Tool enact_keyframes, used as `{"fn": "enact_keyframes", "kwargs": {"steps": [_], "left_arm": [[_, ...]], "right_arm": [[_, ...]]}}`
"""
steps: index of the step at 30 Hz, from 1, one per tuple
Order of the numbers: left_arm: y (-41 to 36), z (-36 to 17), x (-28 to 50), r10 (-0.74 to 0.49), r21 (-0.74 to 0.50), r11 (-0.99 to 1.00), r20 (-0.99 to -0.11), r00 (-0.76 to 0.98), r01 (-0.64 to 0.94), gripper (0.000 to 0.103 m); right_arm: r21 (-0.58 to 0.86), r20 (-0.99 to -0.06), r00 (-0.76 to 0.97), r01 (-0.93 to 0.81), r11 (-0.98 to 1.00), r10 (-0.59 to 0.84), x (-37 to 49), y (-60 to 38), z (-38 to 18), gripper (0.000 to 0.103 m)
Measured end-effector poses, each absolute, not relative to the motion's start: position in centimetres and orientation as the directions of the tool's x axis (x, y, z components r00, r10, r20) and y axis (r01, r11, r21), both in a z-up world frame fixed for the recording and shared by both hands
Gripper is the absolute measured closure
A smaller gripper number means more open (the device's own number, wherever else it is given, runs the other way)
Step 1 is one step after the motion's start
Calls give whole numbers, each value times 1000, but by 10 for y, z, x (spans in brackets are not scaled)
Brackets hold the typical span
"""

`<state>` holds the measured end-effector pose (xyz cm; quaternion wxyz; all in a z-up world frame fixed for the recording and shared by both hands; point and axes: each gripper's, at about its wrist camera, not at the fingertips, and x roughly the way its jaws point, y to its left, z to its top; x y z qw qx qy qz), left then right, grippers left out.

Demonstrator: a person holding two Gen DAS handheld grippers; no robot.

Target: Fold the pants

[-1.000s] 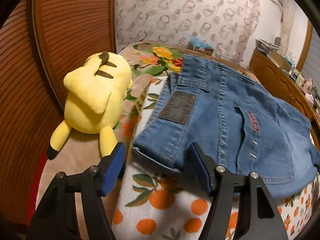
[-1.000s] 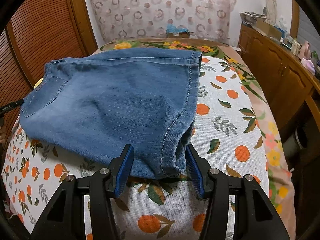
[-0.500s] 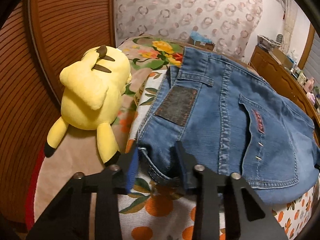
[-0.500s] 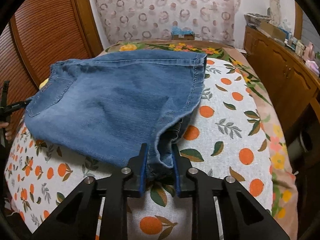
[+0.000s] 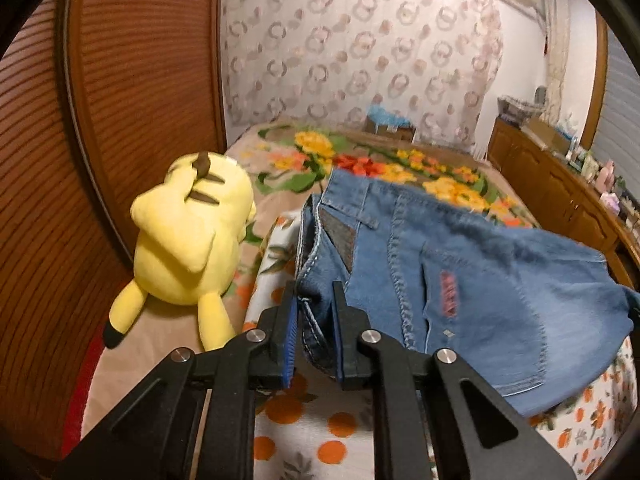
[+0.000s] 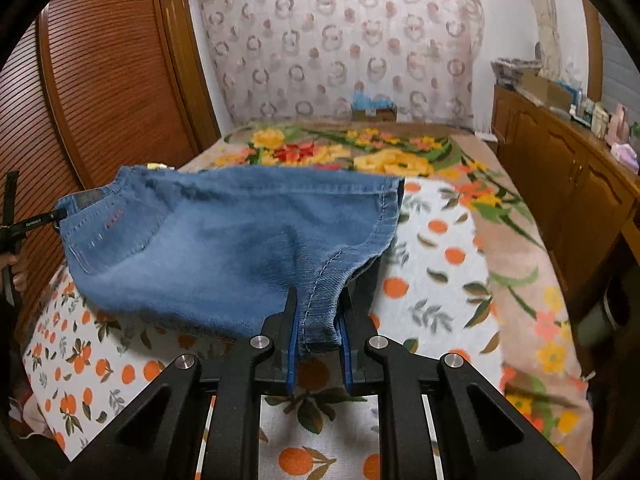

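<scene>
Both tongs are pinching the pants. Left tongs (image 5: 314,312) are pressed together on a bunched fold of denim at the waistband end, where white stitching and a dark patch (image 5: 340,246) show just ahead of the blue pads. Right tongs (image 6: 318,318) are clamped on a narrow ridge of cloth at the seamed end of the pants (image 6: 224,240), with the fabric rising from between the pads. Denim spreads ahead of and to the left of the right tongs, lifted off the bed (image 6: 432,292) near the grip and sagging in the middle; its far edge looks blurred. From the left tongs the pants (image 5: 480,276) stretch away to the right, a back pocket with red stitching facing up. Beneath lies an orange-print cloth (image 5: 304,436) over a flowered blanket (image 6: 360,152). A yellow plush toy (image 5: 188,240) sits to the left of the left tongs, apart from the denim. A wooden cabinet (image 6: 560,184) stands far right.
</scene>
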<state>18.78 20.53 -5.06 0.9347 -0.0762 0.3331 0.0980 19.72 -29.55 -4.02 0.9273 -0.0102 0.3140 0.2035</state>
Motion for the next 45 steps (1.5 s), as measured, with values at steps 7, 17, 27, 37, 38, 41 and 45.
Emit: {"fn": "enact_keyframes", "kwargs": {"steps": [7, 17, 27, 37, 38, 41, 45], "left_arm": [[175, -19, 157, 96, -88, 981, -565, 819, -175, 88], [132, -8, 103, 11, -112, 990, -523, 852, -81, 88], [101, -1, 52, -71, -134, 991, -509, 858, 2, 88], [114, -52, 26, -35, -129, 990, -603, 797, -54, 88], [117, -59, 26, -32, -129, 990, -617, 786, -61, 88], [114, -73, 24, -16, -108, 992, -639, 769, -69, 87], [110, -77, 20, -4, -88, 994, -644, 765, -68, 87]], "right_arm": [[69, -525, 780, -360, 930, 341, 182, -315, -19, 88], [53, -489, 826, -293, 955, 281, 130, -354, -18, 88], [80, -477, 838, -260, 962, 266, 74, -368, -16, 88], [103, -525, 805, -261, 960, 275, 62, -370, -36, 87], [111, -534, 799, -256, 960, 275, 62, -372, -39, 87], [146, -558, 781, -241, 960, 281, 68, -377, -45, 87], [158, -571, 770, -236, 959, 283, 74, -381, -42, 86]]}}
